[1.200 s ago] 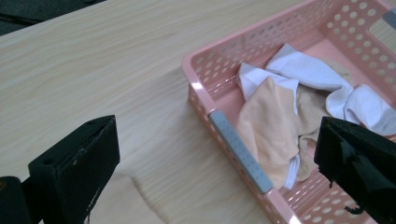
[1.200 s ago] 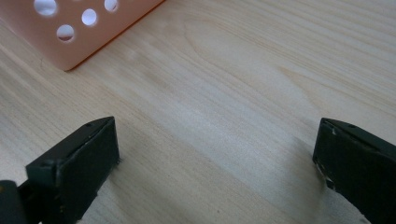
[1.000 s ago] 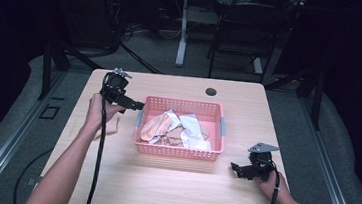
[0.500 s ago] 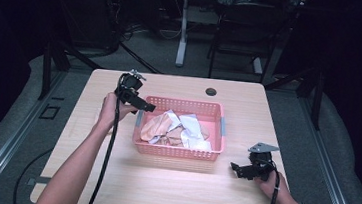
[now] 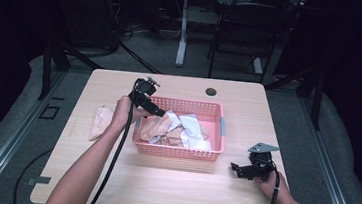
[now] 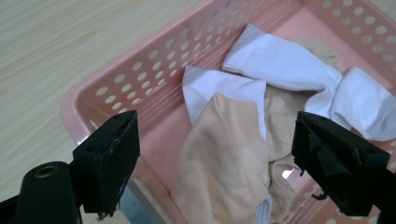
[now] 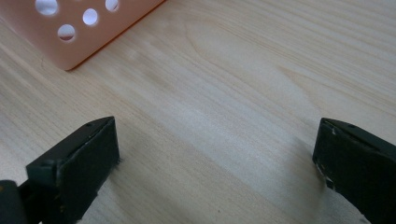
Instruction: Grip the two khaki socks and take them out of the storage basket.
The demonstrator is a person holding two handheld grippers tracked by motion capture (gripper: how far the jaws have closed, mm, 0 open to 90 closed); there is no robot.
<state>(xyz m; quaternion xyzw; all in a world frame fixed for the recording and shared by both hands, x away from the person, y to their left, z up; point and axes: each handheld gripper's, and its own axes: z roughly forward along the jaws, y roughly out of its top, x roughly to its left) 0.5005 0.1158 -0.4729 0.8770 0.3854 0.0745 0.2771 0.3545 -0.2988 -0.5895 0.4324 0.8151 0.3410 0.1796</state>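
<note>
One pink basket (image 5: 220,128) at mid-frame held several socks, its long axis running left-right, with one peach sock (image 5: 100,122) on the surface (image 5: 171,186). The left tool (image 6: 212,154), jaws spread but just closing, hovered over a peach sock in the basket (image 6: 224,158); the right tool (image 7: 217,163) rested spread, empty.

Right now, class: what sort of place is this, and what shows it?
Probably a lab or workshop set up for recording: a lone wooden table on a dark floor, cables trailing behind, and a pink basket of socks.
</note>
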